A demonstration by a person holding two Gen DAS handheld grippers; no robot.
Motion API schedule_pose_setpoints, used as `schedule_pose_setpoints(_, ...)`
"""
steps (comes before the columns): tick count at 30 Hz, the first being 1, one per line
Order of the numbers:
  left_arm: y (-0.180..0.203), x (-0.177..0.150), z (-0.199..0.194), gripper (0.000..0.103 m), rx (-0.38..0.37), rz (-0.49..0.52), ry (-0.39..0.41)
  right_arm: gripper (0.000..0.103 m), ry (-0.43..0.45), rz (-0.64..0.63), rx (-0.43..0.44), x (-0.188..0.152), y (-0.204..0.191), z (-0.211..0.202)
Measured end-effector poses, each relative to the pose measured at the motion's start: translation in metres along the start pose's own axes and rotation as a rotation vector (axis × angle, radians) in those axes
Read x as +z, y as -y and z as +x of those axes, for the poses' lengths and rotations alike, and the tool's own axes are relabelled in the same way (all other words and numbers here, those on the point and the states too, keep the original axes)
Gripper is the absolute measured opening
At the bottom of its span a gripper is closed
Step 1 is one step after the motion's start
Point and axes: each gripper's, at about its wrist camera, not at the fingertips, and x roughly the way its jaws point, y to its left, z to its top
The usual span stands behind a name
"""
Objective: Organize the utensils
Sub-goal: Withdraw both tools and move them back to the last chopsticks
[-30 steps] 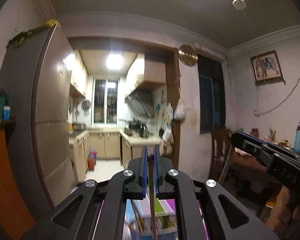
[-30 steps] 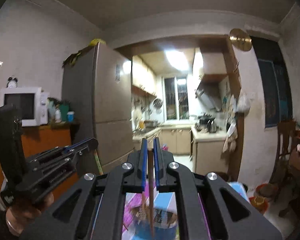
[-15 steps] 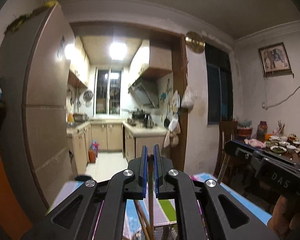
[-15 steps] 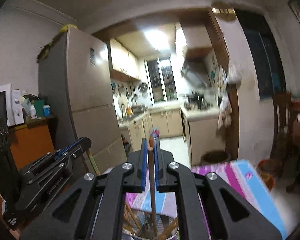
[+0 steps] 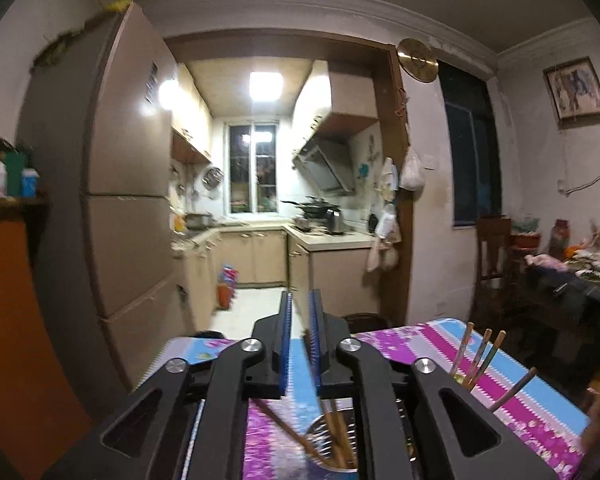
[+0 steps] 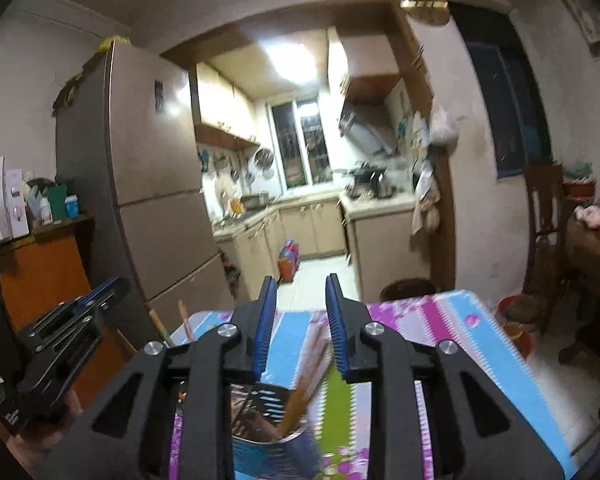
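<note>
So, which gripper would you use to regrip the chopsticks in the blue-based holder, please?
Probably right. The right gripper hangs open directly above that holder, its chopsticks between the fingers; the left gripper sits off to the left.

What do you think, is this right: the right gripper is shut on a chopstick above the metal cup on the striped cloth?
Not quite. In the right wrist view the right gripper is open, its jaws apart and clamping nothing. The chopsticks sit in the metal cup below it, on the striped cloth.

holder (image 6: pixel 268 446) base cut off, chopsticks (image 6: pixel 306 376) blurred
</note>
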Motion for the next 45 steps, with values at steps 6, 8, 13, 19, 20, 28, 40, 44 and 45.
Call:
schedule_pose_setpoints(6, 0.005, -0.006, -0.048, 0.019, 0.133, 0.085, 0.000, 0.034, 0.053, -0.049, -0.054, 0.000, 0.029, -0.074)
schedule_pose_setpoints(8, 0.008, -0.012, -0.065, 0.019, 0.166, 0.111, -0.007, 0.036, 0.036, -0.068, -0.064, -0.009, 0.037, -0.090)
schedule_pose_setpoints(13, 0.028, -0.033, -0.108, 0.019, 0.213, 0.192, -0.008, 0.036, -0.041, -0.140, -0.109, -0.049, 0.049, -0.132)
schedule_pose_setpoints(19, 0.047, -0.057, -0.145, 0.019, 0.223, 0.242, -0.025, 0.041, -0.155, -0.213, -0.146, -0.099, 0.053, -0.165)
schedule_pose_setpoints(20, 0.050, -0.062, -0.152, 0.019, 0.222, 0.247, -0.033, 0.041, -0.175, -0.229, -0.148, -0.107, 0.054, -0.169)
schedule_pose_setpoints(28, 0.062, -0.097, -0.182, 0.019, 0.200, 0.268, -0.105, 0.041, -0.290, -0.298, -0.141, -0.160, 0.052, -0.192)
schedule_pose_setpoints(40, 0.067, -0.115, -0.200, 0.019, 0.216, 0.262, -0.145, 0.045, -0.328, -0.302, -0.090, -0.191, 0.038, -0.214)
schedule_pose_setpoints(44, 0.065, -0.120, -0.203, 0.019, 0.219, 0.253, -0.155, 0.045, -0.345, -0.321, -0.085, -0.196, 0.034, -0.214)
schedule_pose_setpoints(45, 0.065, -0.121, -0.204, 0.019, 0.220, 0.253, -0.156, 0.045, -0.348, -0.322, -0.081, -0.197, 0.033, -0.215)
